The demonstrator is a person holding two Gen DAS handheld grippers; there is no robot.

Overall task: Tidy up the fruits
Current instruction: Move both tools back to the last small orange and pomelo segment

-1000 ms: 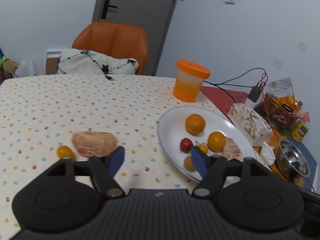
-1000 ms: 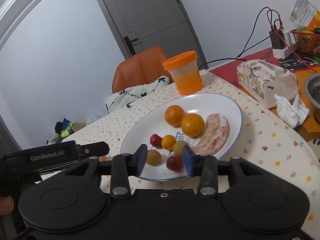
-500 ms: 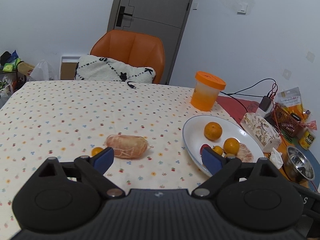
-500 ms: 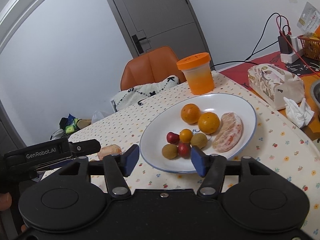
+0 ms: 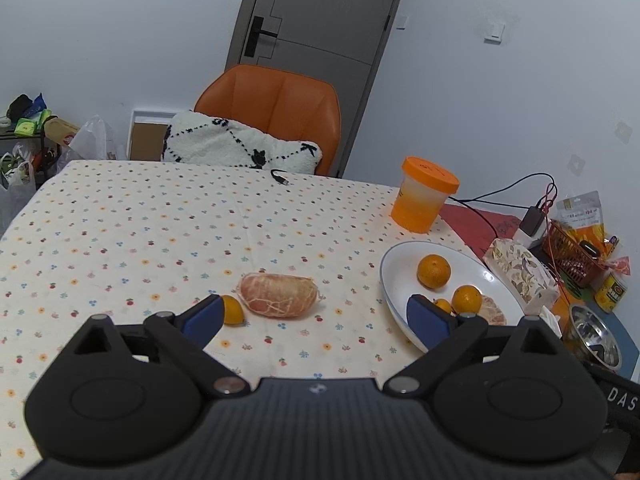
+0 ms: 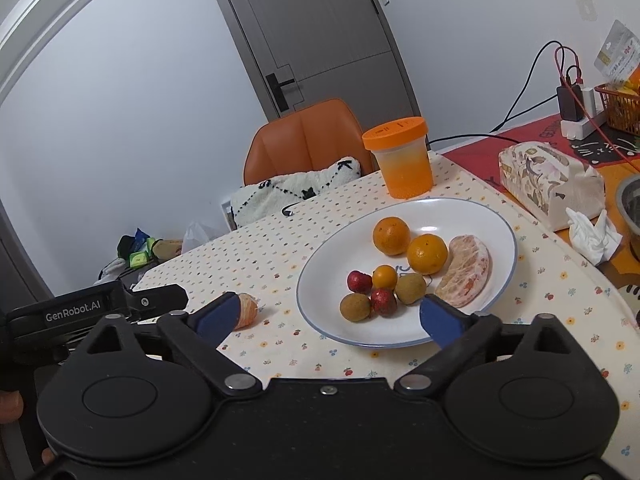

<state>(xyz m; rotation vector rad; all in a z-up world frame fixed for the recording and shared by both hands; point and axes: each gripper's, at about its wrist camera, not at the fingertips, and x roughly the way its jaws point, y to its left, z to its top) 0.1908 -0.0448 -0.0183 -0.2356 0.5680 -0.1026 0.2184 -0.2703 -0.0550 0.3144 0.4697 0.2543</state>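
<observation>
A white plate [image 6: 496,216] [image 5: 400,280] holds two oranges [image 6: 391,236], a peeled pomelo segment [image 6: 466,270], a small orange fruit, two red fruits and two brown fruits. On the dotted tablecloth, left of the plate, lie a second peeled pomelo segment [image 5: 278,295] [image 6: 248,311] and a small orange kumquat [image 5: 233,309]. My left gripper [image 5: 312,316] hangs open above the cloth, just short of that segment and empty. My right gripper [image 6: 326,318] is open and empty at the plate's near rim.
An orange-lidded jar [image 5: 424,200] stands behind the plate. A tissue box [image 6: 550,180], crumpled tissue [image 6: 592,232], steel bowl [image 5: 592,332], cables and a red basket [image 5: 576,256] crowd the right side. An orange chair [image 5: 276,116] with a cushion stands at the far edge.
Both grippers have pulled back and up from the table and opened wider. The left view has swung left, so the loose pomelo segment now lies between its fingers' line.
</observation>
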